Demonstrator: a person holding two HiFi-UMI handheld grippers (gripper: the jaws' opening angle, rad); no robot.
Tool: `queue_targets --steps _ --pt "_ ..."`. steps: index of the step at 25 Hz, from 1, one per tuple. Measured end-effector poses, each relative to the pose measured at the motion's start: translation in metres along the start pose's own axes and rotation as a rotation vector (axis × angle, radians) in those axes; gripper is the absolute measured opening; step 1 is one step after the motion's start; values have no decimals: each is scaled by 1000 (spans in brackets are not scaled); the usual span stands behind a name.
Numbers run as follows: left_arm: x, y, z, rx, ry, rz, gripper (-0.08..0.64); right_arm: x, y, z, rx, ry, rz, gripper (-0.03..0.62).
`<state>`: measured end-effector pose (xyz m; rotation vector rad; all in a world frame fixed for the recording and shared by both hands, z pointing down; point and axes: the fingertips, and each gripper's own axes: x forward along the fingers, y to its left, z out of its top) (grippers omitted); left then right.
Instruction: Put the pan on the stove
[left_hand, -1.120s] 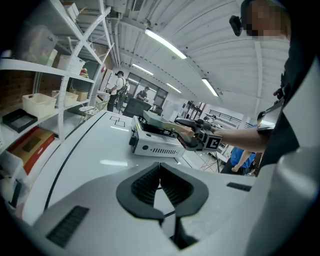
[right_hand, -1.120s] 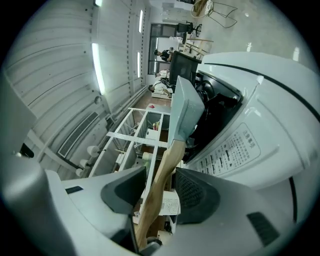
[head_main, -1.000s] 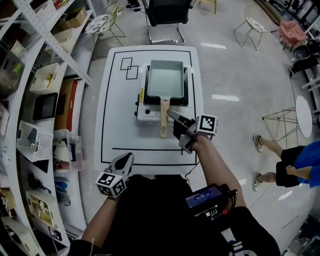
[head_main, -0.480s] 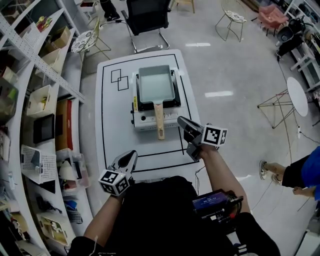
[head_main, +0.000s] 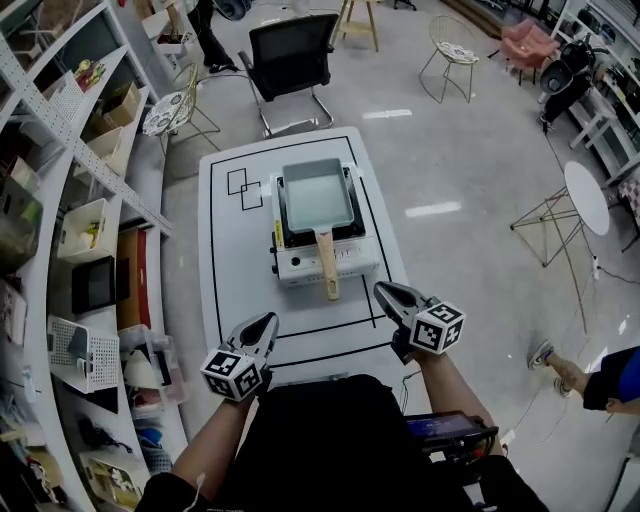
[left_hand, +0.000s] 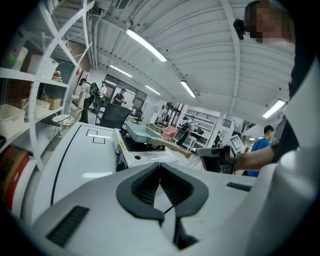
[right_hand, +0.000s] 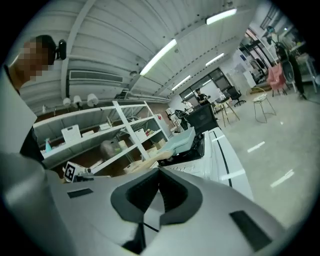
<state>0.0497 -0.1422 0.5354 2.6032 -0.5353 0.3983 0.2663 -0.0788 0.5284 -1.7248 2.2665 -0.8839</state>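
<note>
The pale blue-grey rectangular pan (head_main: 315, 195) sits on the white portable stove (head_main: 325, 255) in the middle of the white table (head_main: 232, 270). Its wooden handle (head_main: 328, 266) points toward me. My right gripper (head_main: 385, 292) hovers over the table's near right edge, clear of the handle; its jaws have just been closing with nothing between them, and they are shut. Shut and empty, my left gripper (head_main: 266, 324) hangs near the front left edge. The left gripper view shows the pan (left_hand: 140, 132) and stove (left_hand: 146, 156) beyond that gripper (left_hand: 160, 164). The right gripper (right_hand: 159, 170) also faces the pan (right_hand: 182, 140).
Shelving (head_main: 60, 200) with bins runs along the left. A black chair (head_main: 290, 50) stands beyond the table's far end. A round white side table (head_main: 585, 195) and a person's legs (head_main: 600, 378) are at the right. Two black outlined squares (head_main: 243, 188) mark the table beside the stove.
Both grippers have drawn back toward me from the stove. The right gripper, open beside the pan handle a second ago, has rolled and shut empty. The pan has stayed on the stove.
</note>
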Motion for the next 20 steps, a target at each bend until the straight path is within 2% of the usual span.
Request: queue_targets --steps 7,15,20 --pt "10 -2 7 20 7 -47 9 -12 11 -14 -100 9 -53 26" --pt "22 -13 6 53 25 -95 9 -24 11 -16 -105 -30 -100 26" --pt "25 -12 2 62 35 -100 9 -24 8 -15 -109 -46 -110 26"
